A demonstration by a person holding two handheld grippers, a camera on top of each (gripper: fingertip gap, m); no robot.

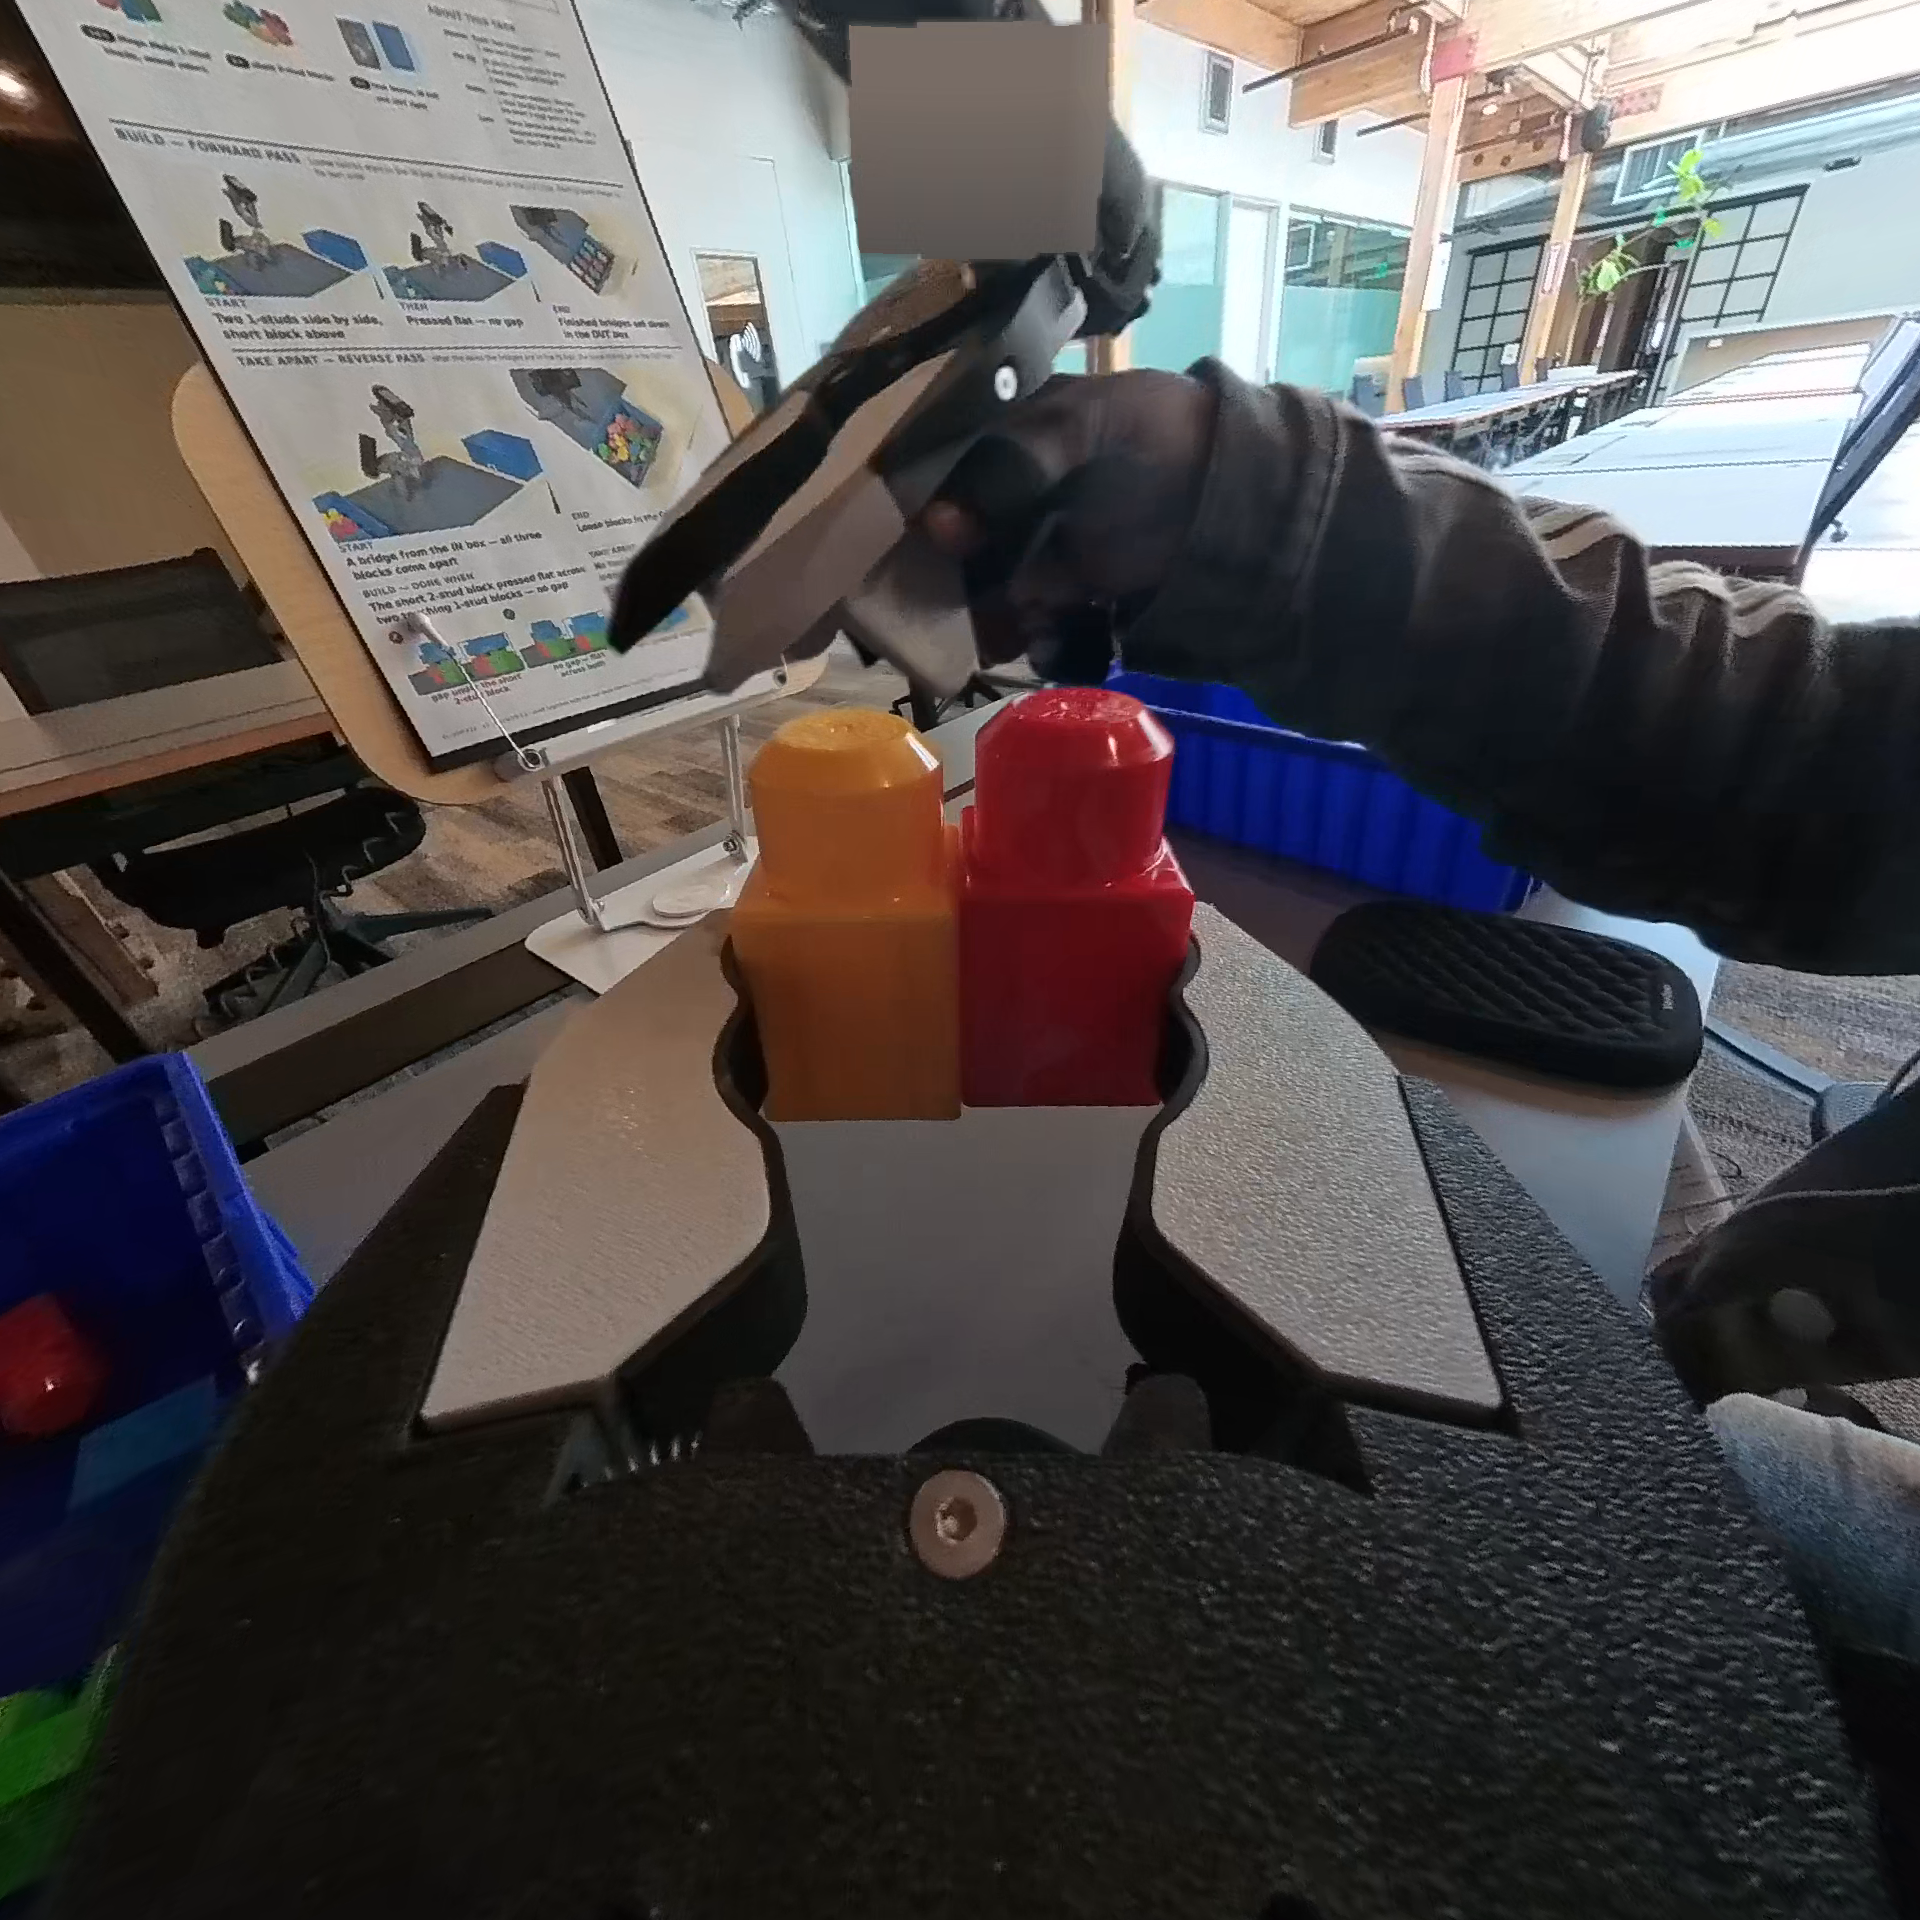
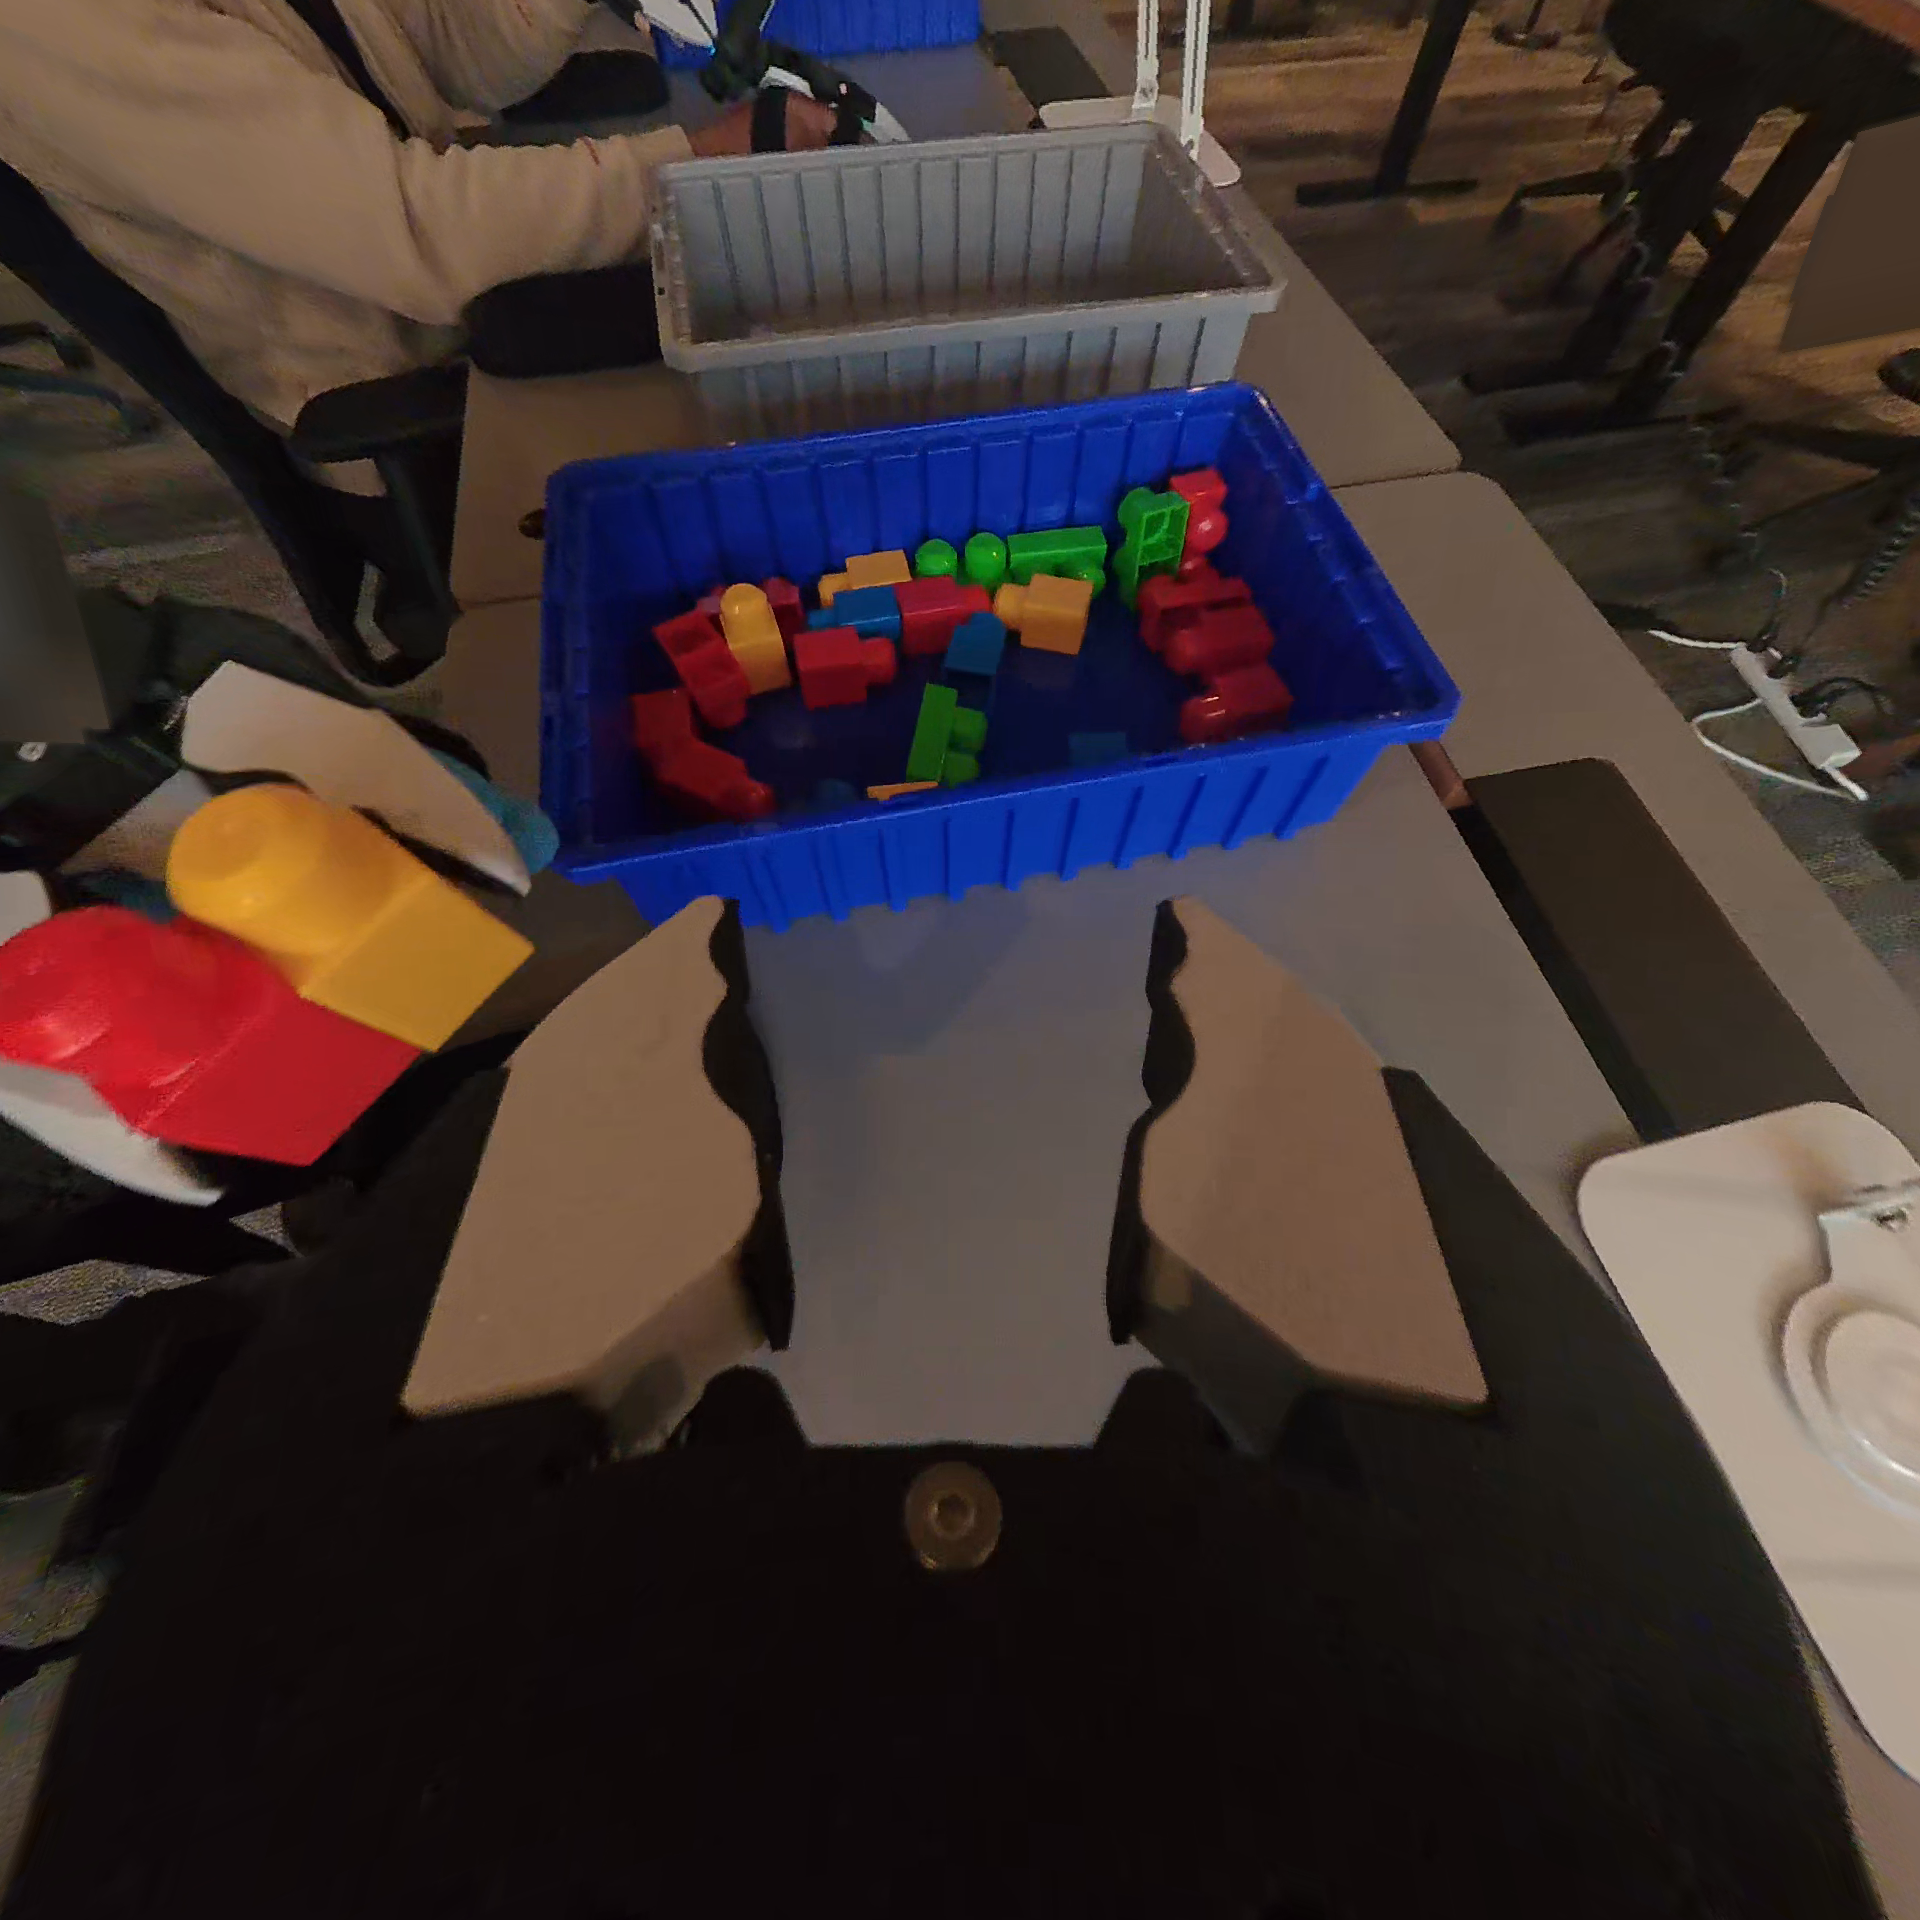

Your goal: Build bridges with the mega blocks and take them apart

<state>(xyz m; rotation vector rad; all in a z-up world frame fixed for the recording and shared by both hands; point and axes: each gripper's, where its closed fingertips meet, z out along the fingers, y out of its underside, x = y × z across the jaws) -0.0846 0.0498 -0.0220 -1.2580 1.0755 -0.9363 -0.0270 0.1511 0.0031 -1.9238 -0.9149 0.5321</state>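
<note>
My left gripper [image 1: 961, 997] is shut on an orange one-stud block [image 1: 847, 925] and a red one-stud block [image 1: 1075, 914], held side by side with studs up. The same pair shows at the left of the right wrist view, orange [image 2: 343, 914] above red [image 2: 197, 1039]. My right gripper [image 2: 945, 935] is open and empty above the table, just in front of a blue bin [image 2: 1039, 852] holding several loose red, green, orange and blue blocks. In the left wrist view the right gripper [image 1: 675, 634] hovers above and behind the two held blocks, with a gloved hand on it.
A grey bin [image 2: 966, 301] stands behind the blue one. Another blue bin [image 1: 135, 1226] with blocks sits at my left; a third blue bin [image 1: 1340, 800] lies beyond. An instruction sheet on a stand [image 1: 416, 364] is at the back left. A black pad [image 1: 1507, 987] and a person's sleeve [image 2: 260, 187] are nearby.
</note>
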